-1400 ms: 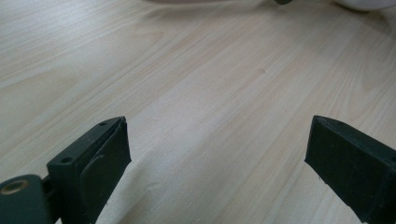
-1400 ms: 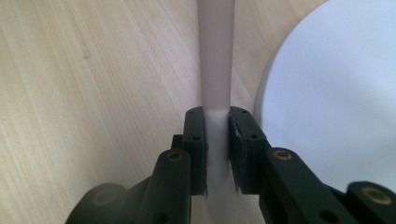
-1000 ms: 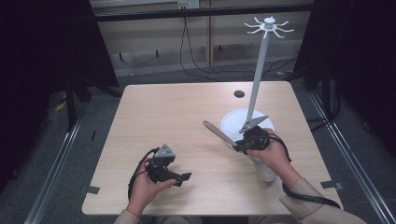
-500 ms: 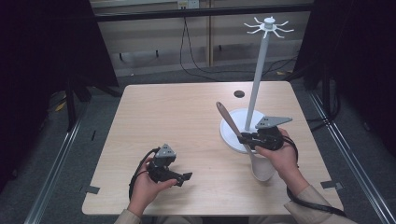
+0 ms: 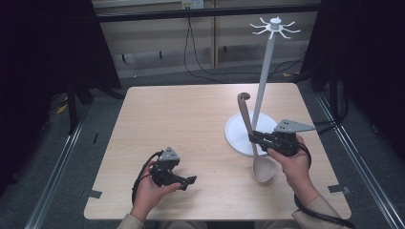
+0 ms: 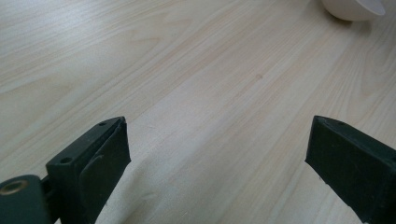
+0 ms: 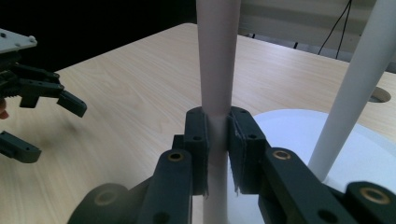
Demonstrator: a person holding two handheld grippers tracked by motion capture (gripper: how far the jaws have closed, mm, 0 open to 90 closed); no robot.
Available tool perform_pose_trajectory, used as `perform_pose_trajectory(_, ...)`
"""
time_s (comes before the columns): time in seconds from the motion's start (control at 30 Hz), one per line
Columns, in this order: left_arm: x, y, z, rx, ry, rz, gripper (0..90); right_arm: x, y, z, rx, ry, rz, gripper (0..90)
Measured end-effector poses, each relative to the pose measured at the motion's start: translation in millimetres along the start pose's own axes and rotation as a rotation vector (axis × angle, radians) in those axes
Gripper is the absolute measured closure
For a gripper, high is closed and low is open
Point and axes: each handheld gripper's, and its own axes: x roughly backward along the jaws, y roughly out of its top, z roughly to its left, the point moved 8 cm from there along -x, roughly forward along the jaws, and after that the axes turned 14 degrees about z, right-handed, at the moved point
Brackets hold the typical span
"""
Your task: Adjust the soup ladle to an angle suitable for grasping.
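High view showed a pale wooden table [image 5: 191, 124] amid dark curtains. Right gripper [image 5: 255, 138] clamped an upright spoon [image 5: 250, 138], stand [image 5: 239, 136] just behind; left gripper [image 5: 188, 181] rested open, empty.

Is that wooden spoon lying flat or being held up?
Held up: the right gripper clamps the spoon by its handle, bowl end low near the table.

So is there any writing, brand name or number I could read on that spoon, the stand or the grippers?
None: no word, brand, number or sign can be read in these pictures.
The spoon, the white stand and its base are plain.
The right gripper, the left gripper and the table bear no legible marking.
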Motion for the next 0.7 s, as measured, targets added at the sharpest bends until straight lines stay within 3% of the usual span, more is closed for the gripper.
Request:
perform_pose_trajectory(0.4,0.0,1.2,-0.2,-0.001,0.001,0.0,5.9,16.2,1.2,-2.2,-0.046,-0.008,-0.108,78.9)
perform_pose_trajectory(0.7,-1.0,2.6,-0.3,0.006,-0.001,-0.007,5.8,29.3,8.1,-2.6,-0.044,-0.014,-0.158,78.9)
